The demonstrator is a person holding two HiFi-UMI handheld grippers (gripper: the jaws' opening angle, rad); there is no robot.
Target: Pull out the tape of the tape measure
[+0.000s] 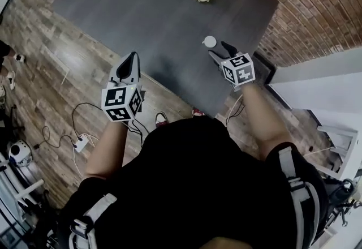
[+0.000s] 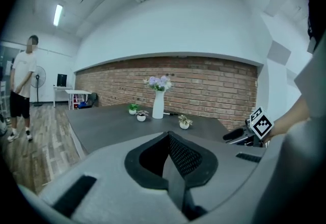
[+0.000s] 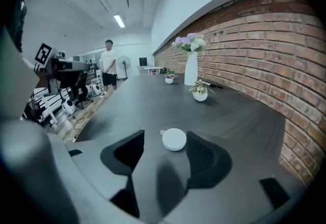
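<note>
Tape measure (image 1: 210,41): a small white round case, lying flat on the dark table (image 1: 158,16), right of centre in the head view and near the table's right edge. In the right gripper view it sits just below mid-frame (image 3: 174,139).

Nothing of the task looks done. No length of tape shows outside the case, and neither claw touches it. The right gripper (image 1: 222,51) hovers just below and right of the case in the head view with its jaws spread wide. In its own view the case lies ahead of the gap between the jaws (image 3: 164,141), nearer the right one, and the pads do not press on it. The left gripper (image 1: 129,64) hangs at the table's lower left edge, well apart from the case, with its jaws closed together on nothing (image 2: 169,136).

What is left, I judge, is all of it: steady the case, catch the tape's end, draw it out.

Being round and flat, the case has no clear long axis. A small pale tab (image 3: 162,132) juts from its upper left edge in the right gripper view, pointing toward frame left. That is probably the tape's end, so the pull would run that way.
</note>
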